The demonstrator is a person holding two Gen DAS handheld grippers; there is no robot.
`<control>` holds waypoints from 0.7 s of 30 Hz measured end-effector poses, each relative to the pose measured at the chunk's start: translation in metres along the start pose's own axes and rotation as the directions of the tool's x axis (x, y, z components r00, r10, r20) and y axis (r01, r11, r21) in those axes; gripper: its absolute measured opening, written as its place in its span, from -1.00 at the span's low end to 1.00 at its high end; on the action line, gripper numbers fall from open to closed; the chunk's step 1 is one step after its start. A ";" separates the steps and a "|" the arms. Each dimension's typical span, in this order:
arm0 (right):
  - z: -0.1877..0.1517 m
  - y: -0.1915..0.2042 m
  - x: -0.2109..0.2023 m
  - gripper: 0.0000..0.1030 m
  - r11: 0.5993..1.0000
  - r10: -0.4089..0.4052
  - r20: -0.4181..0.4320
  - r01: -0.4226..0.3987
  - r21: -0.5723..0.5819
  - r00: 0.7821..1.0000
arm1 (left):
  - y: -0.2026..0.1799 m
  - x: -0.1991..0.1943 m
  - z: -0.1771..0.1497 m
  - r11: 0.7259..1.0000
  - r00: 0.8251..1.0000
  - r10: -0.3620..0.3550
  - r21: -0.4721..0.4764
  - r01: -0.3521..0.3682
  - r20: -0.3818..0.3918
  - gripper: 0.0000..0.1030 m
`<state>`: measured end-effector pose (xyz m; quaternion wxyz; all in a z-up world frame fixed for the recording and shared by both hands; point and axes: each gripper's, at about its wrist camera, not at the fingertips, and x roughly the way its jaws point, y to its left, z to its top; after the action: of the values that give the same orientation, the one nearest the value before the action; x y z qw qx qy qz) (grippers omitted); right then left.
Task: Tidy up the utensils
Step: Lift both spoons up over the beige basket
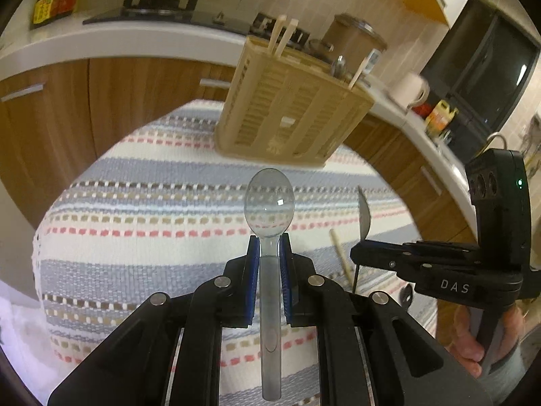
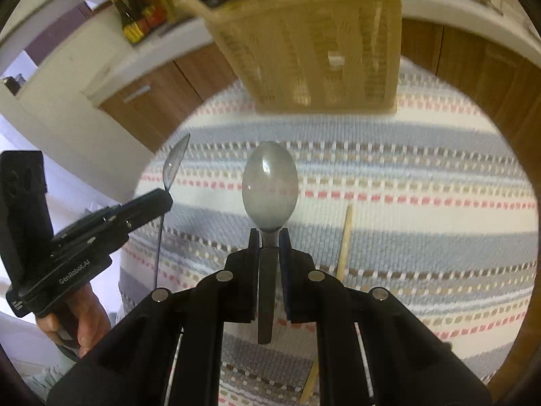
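The left gripper is clamped on a clear plastic spoon. The right gripper is clamped on a grey spoon. Both spoons are above the striped cloth, near the beige utensil basket at its far edge.

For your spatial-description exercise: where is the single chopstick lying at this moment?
In the right wrist view the chopstick lies on the striped tablecloth, just right of the right hand-held gripper, nearer the camera than the beige utensil basket.

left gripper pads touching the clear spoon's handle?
Touching. Left wrist view: the left gripper has both blue pads pressed on the clear spoon handle, no gap.
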<state>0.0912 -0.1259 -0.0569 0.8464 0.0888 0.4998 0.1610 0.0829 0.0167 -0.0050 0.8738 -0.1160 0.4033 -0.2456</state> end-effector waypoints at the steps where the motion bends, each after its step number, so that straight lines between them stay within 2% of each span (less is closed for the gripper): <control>1: 0.002 0.001 -0.007 -0.81 1.000 0.006 0.029 -0.006 -0.012 1.000 | -0.001 -0.003 0.001 1.000 1.000 -0.001 0.002 0.001 0.013 -0.81; 7: 0.015 -0.001 -0.047 -0.81 0.998 0.054 0.160 -0.047 -0.047 0.986 | -0.002 -0.022 0.014 1.000 0.993 -0.025 -0.014 0.027 0.115 -0.81; 11: 0.024 -0.008 -0.073 -0.81 0.997 0.073 0.231 -0.062 -0.054 0.970 | -0.005 -0.037 0.032 0.999 0.979 -0.035 -0.012 0.038 0.200 -0.81; 16: 0.044 -0.005 -0.091 -0.81 0.996 0.057 0.313 -0.035 -0.076 0.948 | -0.020 -0.059 0.061 0.999 0.945 -0.031 0.022 0.025 0.326 -0.81; 21: 0.068 -0.002 -0.104 -0.81 0.995 0.006 0.391 0.034 -0.096 0.920 | -0.031 -0.079 0.095 0.999 0.881 -0.027 0.043 0.008 0.472 -0.81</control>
<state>0.1043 -0.1644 0.0601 0.9336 0.0727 0.3129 0.1588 0.1009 0.0319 0.1197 0.9456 -0.1583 0.1724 -0.2260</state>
